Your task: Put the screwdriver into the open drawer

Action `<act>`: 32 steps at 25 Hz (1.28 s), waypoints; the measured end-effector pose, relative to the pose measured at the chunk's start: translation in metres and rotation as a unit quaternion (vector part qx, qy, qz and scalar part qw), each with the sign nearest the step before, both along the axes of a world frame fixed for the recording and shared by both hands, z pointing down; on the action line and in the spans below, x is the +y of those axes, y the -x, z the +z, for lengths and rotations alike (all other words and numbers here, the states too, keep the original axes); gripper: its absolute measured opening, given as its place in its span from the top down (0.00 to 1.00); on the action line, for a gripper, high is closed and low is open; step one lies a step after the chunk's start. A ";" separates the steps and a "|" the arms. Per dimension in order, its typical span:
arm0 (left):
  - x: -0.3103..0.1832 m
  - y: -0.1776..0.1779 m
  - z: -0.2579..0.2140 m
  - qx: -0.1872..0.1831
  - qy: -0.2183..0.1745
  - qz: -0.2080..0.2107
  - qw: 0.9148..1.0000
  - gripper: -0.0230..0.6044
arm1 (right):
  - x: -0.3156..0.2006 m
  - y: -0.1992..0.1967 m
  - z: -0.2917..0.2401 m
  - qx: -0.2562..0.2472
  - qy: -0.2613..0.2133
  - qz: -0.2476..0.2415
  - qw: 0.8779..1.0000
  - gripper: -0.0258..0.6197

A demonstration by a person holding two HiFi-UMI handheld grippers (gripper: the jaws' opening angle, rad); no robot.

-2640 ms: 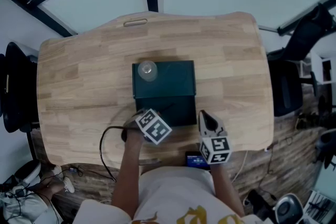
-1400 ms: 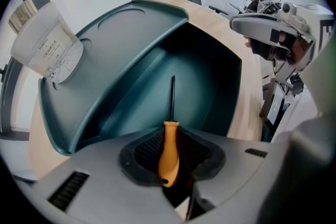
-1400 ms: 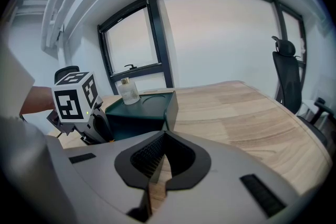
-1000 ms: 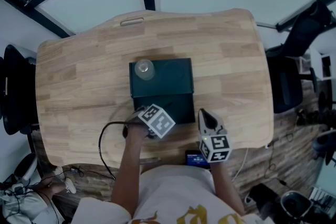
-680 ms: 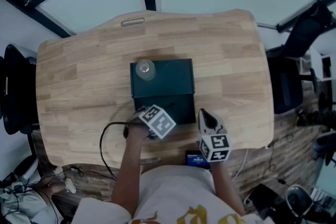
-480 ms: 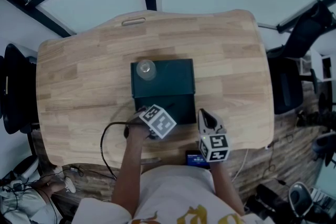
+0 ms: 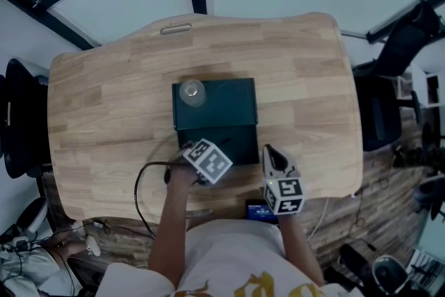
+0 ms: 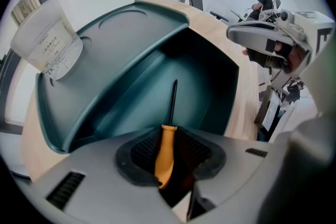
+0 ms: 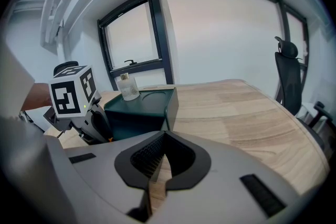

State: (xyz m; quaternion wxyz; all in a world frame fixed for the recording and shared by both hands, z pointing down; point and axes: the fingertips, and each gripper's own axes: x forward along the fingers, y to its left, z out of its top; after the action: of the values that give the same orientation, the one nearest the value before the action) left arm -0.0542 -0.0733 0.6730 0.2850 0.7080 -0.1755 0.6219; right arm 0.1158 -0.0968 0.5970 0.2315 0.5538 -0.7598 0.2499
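Desk (image 7: 104,101), screwdriver (image 8: 166,152) handle half inside tongs (image 8: 176,140)

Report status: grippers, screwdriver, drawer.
Left gripper shut on screwdriver, tip aimed into open drawer. Right gripper shut, empty, off to the side. Nothing seen blocking the drawer.

In the head view, the left gripper (image 7: 204,159) covers its own jaws and the screwdriver (image 8: 166,140).

Screwdriver (image 8: 165,157): orange handle, black shaft. Drawer (image 8: 136,86): dark teal. Table (image 7: 104,101): pale wood, plank-striped. Left gripper (image 8: 169,136): grey shell, black ribbed pads (image 8: 144,152), black-and-white square markers on cube (image 7: 210,162). Bottle (image 8: 46,39), 10 o'clock: clear, white label.
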 end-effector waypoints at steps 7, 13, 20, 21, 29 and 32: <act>-0.002 0.002 0.001 -0.003 -0.010 -0.006 1.000 0.81 | -0.001 0.001 -0.004 -0.001 -0.003 -0.003 1.000 0.96; -0.006 0.001 -0.002 0.003 -0.024 -0.012 1.000 0.81 | 0.001 0.000 -0.004 -0.002 -0.005 -0.002 1.000 0.96; -0.010 -0.001 -0.009 0.007 -0.043 -0.013 0.999 0.81 | 0.002 0.003 -0.009 -0.002 -0.010 -0.010 1.000 0.96; -0.011 -0.001 -0.009 0.008 -0.045 -0.013 0.999 0.81 | 0.002 0.003 -0.010 -0.002 -0.009 -0.009 1.000 0.96; -0.018 -0.001 -0.022 0.023 -0.080 -0.025 0.996 0.81 | 0.002 0.001 -0.015 -0.003 -0.019 -0.009 1.000 0.96; -0.021 0.002 -0.028 0.028 -0.093 -0.041 0.994 0.81 | 0.004 0.002 -0.018 -0.002 -0.021 -0.011 1.000 0.96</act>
State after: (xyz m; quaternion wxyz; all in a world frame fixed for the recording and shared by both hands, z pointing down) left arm -0.0566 -0.0947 0.6451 0.2476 0.7411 -0.2534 0.5703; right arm 0.1138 -0.0930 0.5792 0.2215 0.5495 -0.7713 0.2324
